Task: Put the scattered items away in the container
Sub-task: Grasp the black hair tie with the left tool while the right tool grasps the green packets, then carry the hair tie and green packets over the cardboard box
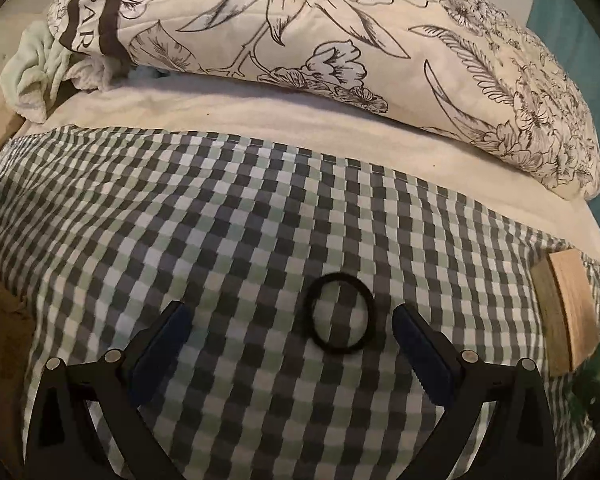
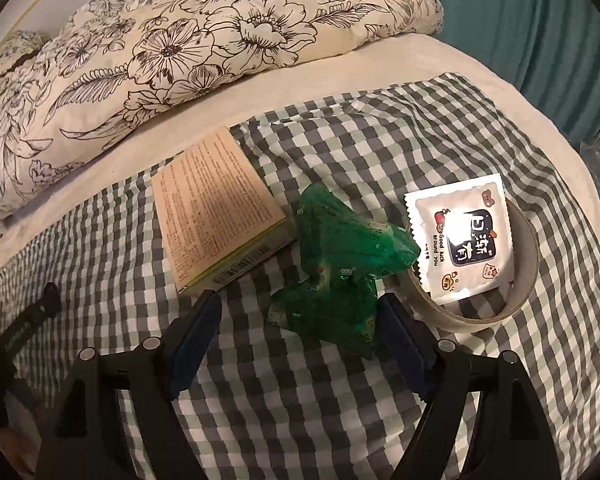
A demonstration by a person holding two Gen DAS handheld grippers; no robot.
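A black hair tie (image 1: 337, 313) lies flat on the checked cloth (image 1: 228, 216), between the open fingers of my left gripper (image 1: 288, 312), nearer the right finger. In the right wrist view, my right gripper (image 2: 298, 300) is open around the near end of green crinkly packets (image 2: 340, 264). A tan cardboard box (image 2: 216, 208) lies to their left; it also shows in the left wrist view (image 1: 568, 312). A white sachet (image 2: 466, 236) rests in a clear tape roll (image 2: 526, 276) on the right. No container is seen.
A floral pillow (image 1: 340, 40) lies across the far side of the bed on a cream sheet (image 1: 260, 120). A pale green towel (image 1: 36, 72) sits at far left. A teal curtain (image 2: 540, 20) hangs at right. The left gripper's black finger (image 2: 40, 308) shows at left.
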